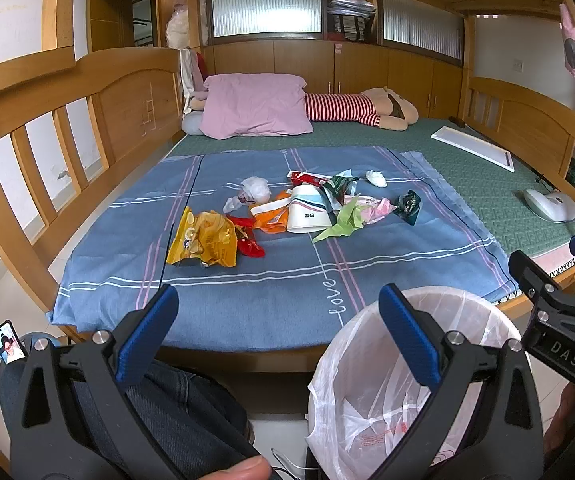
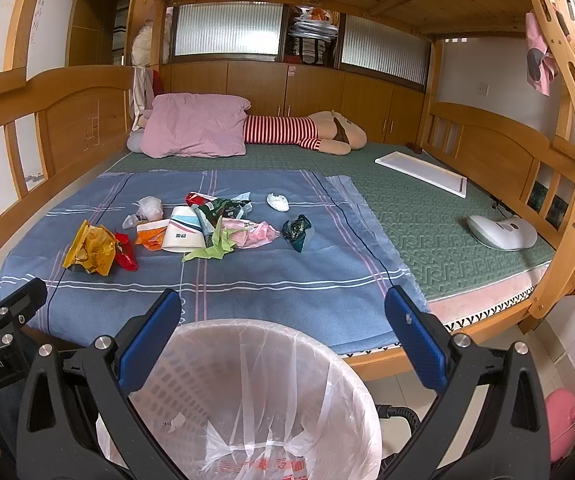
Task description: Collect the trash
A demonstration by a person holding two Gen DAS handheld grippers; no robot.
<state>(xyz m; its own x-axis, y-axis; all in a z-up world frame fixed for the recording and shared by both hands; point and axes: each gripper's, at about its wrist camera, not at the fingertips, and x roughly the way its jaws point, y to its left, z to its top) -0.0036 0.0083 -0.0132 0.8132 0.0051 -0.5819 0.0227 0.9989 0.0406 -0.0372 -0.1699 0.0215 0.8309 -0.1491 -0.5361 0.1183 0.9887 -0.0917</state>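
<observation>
Two grippers stand wide apart at the jaws and carry nothing: the left gripper (image 1: 277, 336) hangs over the near edge of the bed, and the right gripper (image 2: 283, 340) hangs directly above the bin (image 2: 247, 392), which sits on the floor just in front of the bed, white and lined with a thin clear bag. Only a scrap or two shows at its bottom.

Trash lies in a loose cluster at the middle of the blue sheet (image 2: 287, 280):
- yellow snack bag (image 2: 89, 252) at the left, touching a red wrapper (image 2: 125, 254);
- orange wrapper (image 2: 151, 236) under the edge of a white paper cup (image 2: 183, 234) lying on its side;
- green paper (image 2: 211, 248) and pink wrapper (image 2: 253, 232) overlapping to the right of the cup;
- dark green wrapper (image 2: 296, 230) apart at the right;
- two crumpled white wads, one far left (image 2: 149, 206), one far right (image 2: 277, 201).

Risks, as judged:
1. Overlap. A pinch on the cup or green paper is likely to drag a neighbour along and shed it short of the bin.
2. Flat film. Wrappers lying flush on cloth invite the fingers to catch the sheet and pull the whole cluster.
3. Loose liner. A gripper dipping low may snag the bag and tip the light bin.
4. Non-trash. The white device (image 2: 503, 232) and flat white board (image 2: 423, 174) on the green mat at the right could be taken in error.
</observation>
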